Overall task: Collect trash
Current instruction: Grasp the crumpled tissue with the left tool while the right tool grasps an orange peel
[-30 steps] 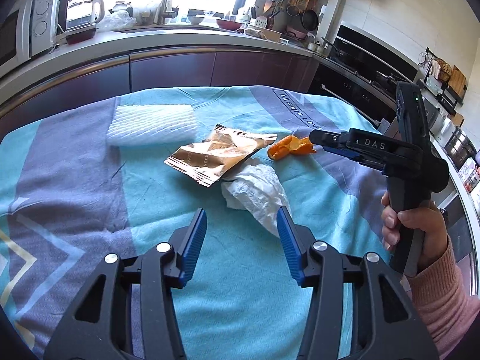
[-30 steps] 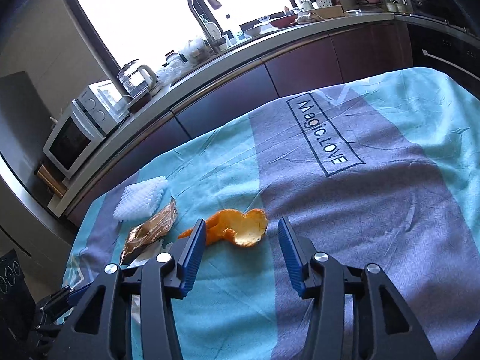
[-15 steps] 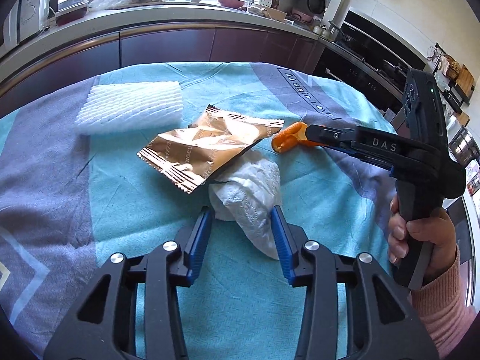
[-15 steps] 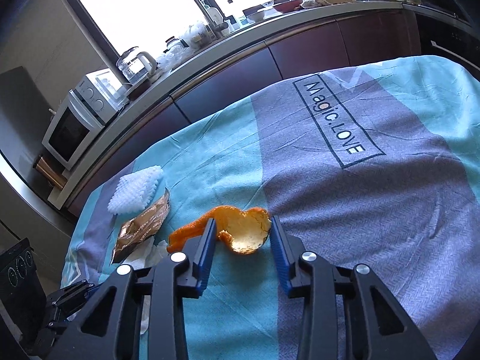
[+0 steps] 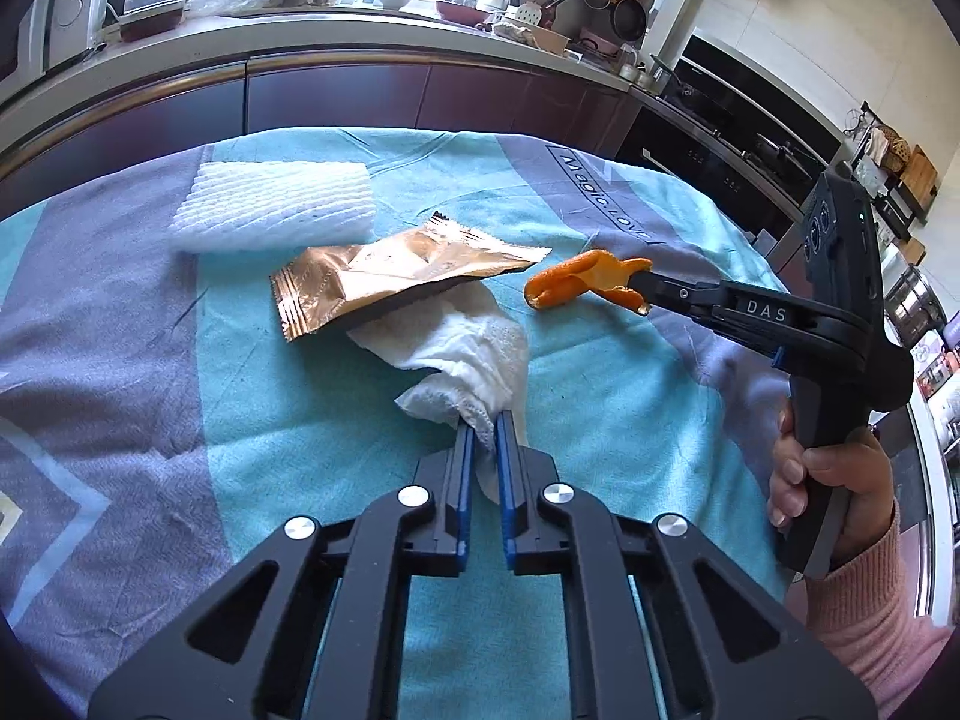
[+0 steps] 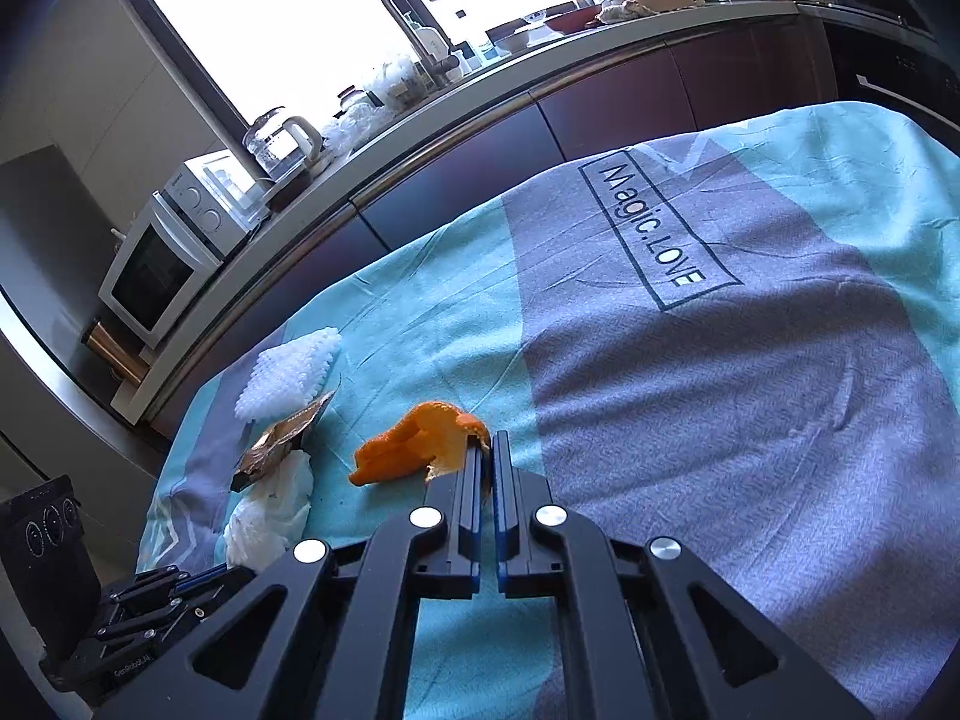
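My left gripper [image 5: 485, 420] is shut on the near end of a crumpled white tissue [image 5: 462, 354], which lies on the blue-and-grey cloth; the tissue also shows in the right wrist view [image 6: 270, 510]. My right gripper [image 6: 487, 441] is shut on an orange peel [image 6: 414, 441], seen too in the left wrist view [image 5: 576, 285]. A gold snack wrapper [image 5: 384, 276] lies partly over the tissue's far end. A white foam net [image 5: 273, 204] lies behind it.
The cloth-covered table [image 6: 750, 390] has "Magic.LOVE" printed on it. A dark kitchen counter [image 5: 336, 78] with a kettle, a sink tap and a microwave [image 6: 162, 264] runs behind the table. A hand holds the right gripper's handle [image 5: 834, 468].
Both grippers moved forward and closed: the left onto the tissue, the right onto the orange peel. Both were open a second ago.
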Action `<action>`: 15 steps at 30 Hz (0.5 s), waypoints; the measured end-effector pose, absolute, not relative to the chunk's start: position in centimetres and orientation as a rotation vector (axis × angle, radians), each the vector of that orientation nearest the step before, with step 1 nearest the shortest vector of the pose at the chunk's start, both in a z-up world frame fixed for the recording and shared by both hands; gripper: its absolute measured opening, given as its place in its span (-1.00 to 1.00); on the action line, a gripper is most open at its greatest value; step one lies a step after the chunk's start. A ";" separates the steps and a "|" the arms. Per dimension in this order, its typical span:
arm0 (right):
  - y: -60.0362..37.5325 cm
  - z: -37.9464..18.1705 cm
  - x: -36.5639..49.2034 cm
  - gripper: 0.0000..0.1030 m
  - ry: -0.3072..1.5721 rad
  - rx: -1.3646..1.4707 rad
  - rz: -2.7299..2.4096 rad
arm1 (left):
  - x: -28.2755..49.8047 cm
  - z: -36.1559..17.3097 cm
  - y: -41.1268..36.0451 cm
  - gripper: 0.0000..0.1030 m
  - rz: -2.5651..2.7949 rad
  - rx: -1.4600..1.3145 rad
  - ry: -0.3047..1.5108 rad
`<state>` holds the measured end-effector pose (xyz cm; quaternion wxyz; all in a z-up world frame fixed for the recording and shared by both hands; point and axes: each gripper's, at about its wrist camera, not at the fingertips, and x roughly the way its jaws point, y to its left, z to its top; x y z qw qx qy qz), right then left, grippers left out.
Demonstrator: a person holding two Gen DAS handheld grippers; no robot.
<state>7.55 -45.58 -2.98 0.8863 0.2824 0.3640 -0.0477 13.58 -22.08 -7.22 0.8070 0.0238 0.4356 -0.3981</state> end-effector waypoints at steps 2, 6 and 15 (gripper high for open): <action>-45.6 -2.8 7.1 -0.95 0.746 0.601 -0.092 | 13.2 -7.0 -21.5 -0.89 -0.858 0.044 0.923; -45.3 -2.3 6.3 -0.95 0.724 0.611 -0.081 | 12.6 -6.4 -20.1 -0.90 -0.867 0.024 0.912; -44.5 -1.0 4.0 -0.95 0.671 0.640 -0.058 | 9.8 -4.6 -16.9 -0.90 -0.906 0.031 0.849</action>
